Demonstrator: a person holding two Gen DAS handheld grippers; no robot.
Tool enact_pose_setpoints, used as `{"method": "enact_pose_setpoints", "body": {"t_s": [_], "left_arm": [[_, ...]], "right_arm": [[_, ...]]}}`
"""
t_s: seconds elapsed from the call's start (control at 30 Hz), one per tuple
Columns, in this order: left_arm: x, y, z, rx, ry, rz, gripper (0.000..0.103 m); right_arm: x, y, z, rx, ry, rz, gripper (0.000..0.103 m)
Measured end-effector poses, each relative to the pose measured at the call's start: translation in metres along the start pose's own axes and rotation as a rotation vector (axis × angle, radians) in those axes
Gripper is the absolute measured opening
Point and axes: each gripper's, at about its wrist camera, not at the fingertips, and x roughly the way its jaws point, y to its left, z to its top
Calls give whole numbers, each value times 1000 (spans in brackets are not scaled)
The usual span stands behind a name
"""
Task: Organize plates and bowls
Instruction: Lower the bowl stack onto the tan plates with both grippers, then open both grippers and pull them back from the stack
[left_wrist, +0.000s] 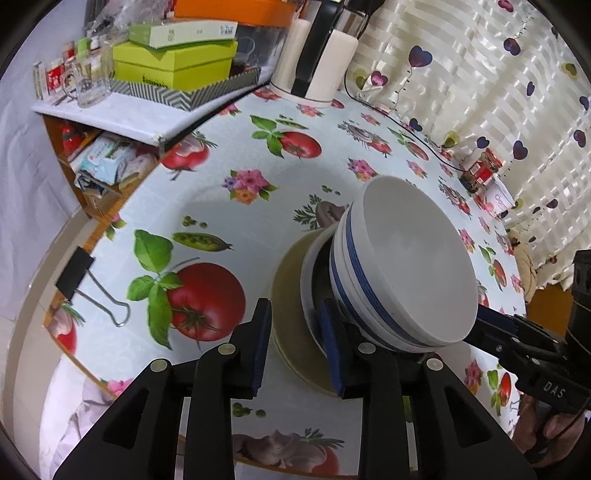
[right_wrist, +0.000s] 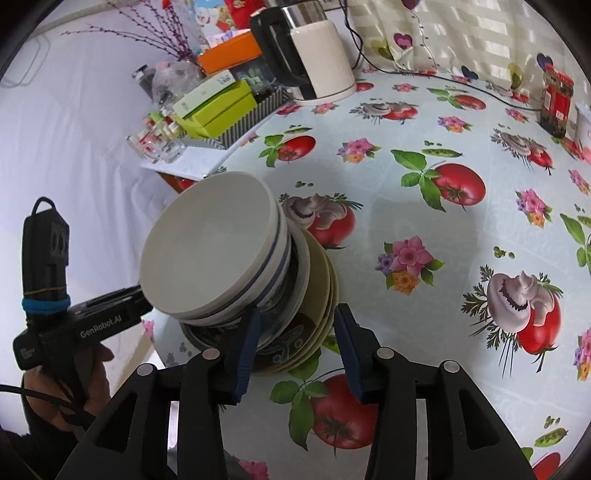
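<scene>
Here we tilt both tongs downward — left gripper (left_wrist: 295, 343) spread astride the plates' (left_wrist: 291, 332) rim, right gripper (right_wrist: 295, 347) spread too, nothing pinched. Bowls (left_wrist: 406, 266) sit stacked atop the plates, mid tablecloth (left_wrist: 221, 206); kettle (right_wrist: 317, 59) at far edge.

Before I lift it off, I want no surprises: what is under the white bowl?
The white bowl nests in blue-striped bowls, then a dark patterned dish, then olive plates. How many bowls, and the dishes' middles, are covered.
</scene>
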Motion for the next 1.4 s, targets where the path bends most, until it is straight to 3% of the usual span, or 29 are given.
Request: {"method": "enact_pose_setpoints", "body": {"t_s": [0.8,1.4], "left_arm": [[-51,-43,-31,138,-111,100,32],[-45,-51,-43,176,-93,114,32]], "right_arm": [[-44,39,-34,-188,-83,-75,64],[-41,59,-48,-283,-65,-133,71]]}}
